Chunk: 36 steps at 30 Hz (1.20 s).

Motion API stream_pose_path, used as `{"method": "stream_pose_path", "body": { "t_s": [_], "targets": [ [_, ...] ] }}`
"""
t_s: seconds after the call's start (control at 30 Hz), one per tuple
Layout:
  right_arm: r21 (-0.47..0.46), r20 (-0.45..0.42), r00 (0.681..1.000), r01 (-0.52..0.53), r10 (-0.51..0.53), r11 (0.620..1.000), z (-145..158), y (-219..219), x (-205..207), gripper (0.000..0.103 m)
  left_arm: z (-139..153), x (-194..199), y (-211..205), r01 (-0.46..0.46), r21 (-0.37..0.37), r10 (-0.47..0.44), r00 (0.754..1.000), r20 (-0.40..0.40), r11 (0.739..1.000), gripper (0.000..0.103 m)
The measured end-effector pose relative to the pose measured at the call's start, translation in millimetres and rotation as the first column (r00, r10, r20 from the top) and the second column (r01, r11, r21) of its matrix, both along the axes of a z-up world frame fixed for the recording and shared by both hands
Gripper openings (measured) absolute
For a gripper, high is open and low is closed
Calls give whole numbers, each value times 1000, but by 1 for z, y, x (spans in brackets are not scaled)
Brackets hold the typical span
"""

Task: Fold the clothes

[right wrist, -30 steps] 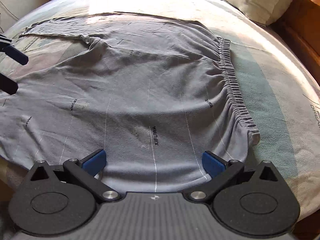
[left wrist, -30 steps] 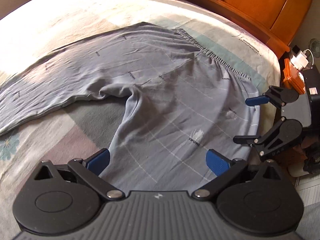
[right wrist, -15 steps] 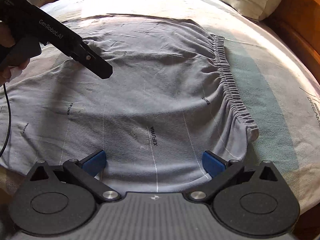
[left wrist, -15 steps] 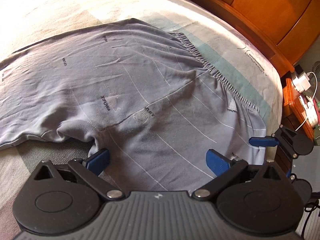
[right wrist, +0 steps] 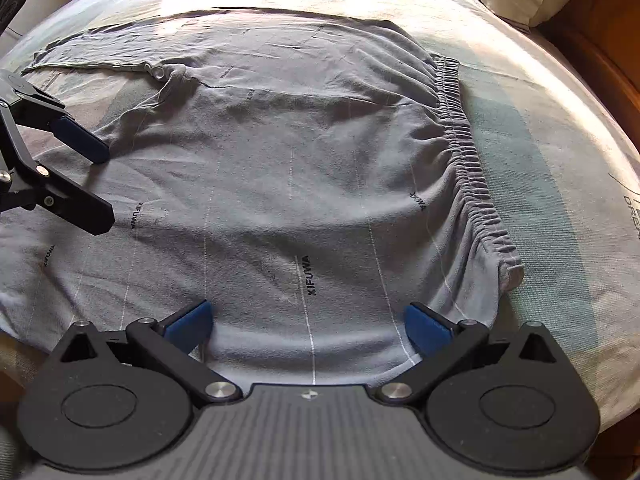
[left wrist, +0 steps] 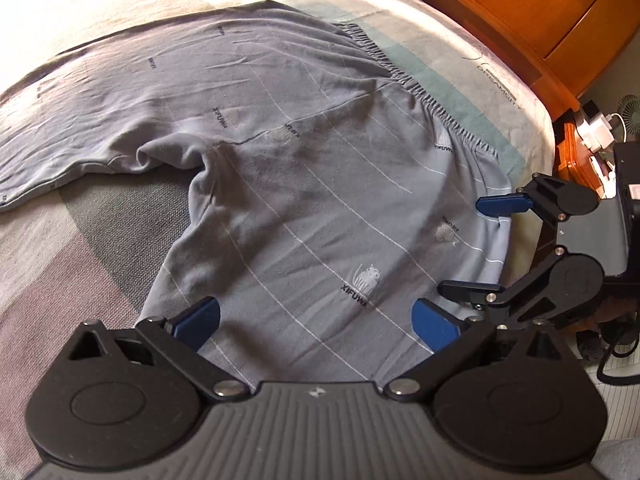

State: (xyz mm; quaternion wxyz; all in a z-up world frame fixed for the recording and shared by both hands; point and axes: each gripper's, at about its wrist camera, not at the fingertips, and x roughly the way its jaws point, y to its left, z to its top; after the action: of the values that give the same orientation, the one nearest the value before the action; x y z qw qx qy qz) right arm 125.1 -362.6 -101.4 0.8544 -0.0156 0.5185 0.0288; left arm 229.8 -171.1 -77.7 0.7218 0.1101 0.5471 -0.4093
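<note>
Left gripper pulled back vs half sec ago: crotch of trousers and gap btw legs back in view, near leg now running under its fingers. Right gripper barely shifted. Reads like lining up for first fold, no grab yet imo.

Both sets of fingers spread wide, holding nothing. Trousers flat on bed, waistband off to right of right fingers, hip edge just below them.

grey trousers flat on bed
</note>
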Motion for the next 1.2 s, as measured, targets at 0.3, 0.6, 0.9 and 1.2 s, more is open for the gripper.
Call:
{"method": "stream_pose_path", "body": {
  "t_s": [0.3,0.6,0.9,1.2],
  "targets": [
    [-10,17,1000,-21,22,1000,9,4,-4,103,-22,-48,14,207,234,-229,971,70,950,102],
    [26,5,991,-131,131,991,3,39,-20,103,-24,-59,20,240,269,-272,958,88,933,102],
    [10,32,992,-119,118,993,15,30,-22,103,-5,-70,35,233,278,-277,952,128,932,102],
    [59,43,995,-94,91,994,-3,12,22,103,-17,-71,37,201,318,-238,968,82,926,102]
  ]
}}
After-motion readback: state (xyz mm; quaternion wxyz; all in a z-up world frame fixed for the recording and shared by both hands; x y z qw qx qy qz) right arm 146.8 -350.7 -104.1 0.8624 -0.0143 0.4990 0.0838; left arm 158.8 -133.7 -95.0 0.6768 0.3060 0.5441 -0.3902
